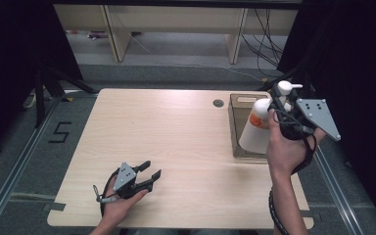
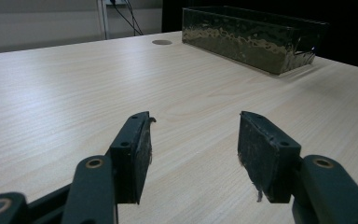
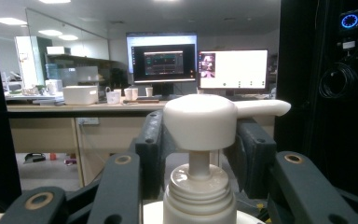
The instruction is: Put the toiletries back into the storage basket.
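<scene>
**While one claw rests, the other holds a pump bottle over a box**

Seen from the high view and read from left to right, a pale wooden counter [image 1: 176, 147] fills the middle of the scene. At its near left corner, the left claw [image 1: 149, 172] lies low in the person's left hand, just above the wood, its two black jaws spread wide with nothing between them. From the left gripper view those jaws frame bare wood, and the box [image 2: 251, 39] sits well ahead near the far edge.

Moving right, a small round grommet hole [image 1: 218, 103] sits near the far edge of the counter. Beside it stands the open wooden box [image 1: 235, 129] at the far right corner.

Farthest right, the right claw [image 1: 280, 104] holds a white pump bottle [image 1: 255, 129] with an orange label. The bottle hangs upright and slightly tilted over the box, its base near or just inside the opening; whether it touches the floor of the box cannot be told. In the right gripper view the jaws stand half closed on either side of the neck, just under the pump head [image 3: 200, 121].

The step in hand appears to be setting the bottle in the box or lifting it out; which of the two cannot be judged. Either way, the next move calls for a steady, upright travel, keeping the base clear of the box walls.
</scene>
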Tool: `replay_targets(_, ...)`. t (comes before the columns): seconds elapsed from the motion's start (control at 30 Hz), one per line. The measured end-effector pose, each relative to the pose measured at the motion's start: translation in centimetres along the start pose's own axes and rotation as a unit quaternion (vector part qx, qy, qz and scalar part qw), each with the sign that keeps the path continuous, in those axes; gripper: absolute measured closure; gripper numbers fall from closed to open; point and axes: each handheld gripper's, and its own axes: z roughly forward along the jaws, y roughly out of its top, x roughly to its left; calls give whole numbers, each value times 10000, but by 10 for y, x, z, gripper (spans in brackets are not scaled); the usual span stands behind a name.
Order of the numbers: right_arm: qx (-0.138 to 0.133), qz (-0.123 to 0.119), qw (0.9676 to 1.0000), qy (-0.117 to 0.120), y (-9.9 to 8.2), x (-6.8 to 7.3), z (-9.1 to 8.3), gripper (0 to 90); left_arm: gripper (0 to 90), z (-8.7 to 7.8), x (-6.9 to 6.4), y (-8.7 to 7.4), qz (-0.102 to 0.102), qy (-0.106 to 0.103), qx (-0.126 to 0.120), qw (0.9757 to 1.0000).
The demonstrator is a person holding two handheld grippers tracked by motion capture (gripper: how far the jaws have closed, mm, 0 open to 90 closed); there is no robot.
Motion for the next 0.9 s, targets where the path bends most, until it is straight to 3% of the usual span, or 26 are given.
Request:
replay_targets(0.17,-23,-87,9999,-55,1,-3,6,601,439,0,0,0,-3,3,-2,10000)
replay_targets(0.2,33,53,10000,-32,1,-1,7,601,439,0,0,0,-5,2,0,10000)
replay_targets(0.23,35,-107,9999,-70,1,-3,9,601,439,0,0,0,-2,0,1,10000)
replay_targets(0.4,55,-112,9999,-40,0,-3,17,601,439,0,0,0,-4,2,2,10000)
replay_targets(0.9,231,-204,9995,-48,-17,-8,41,601,439,0,0,0,8,-5,10,10000)
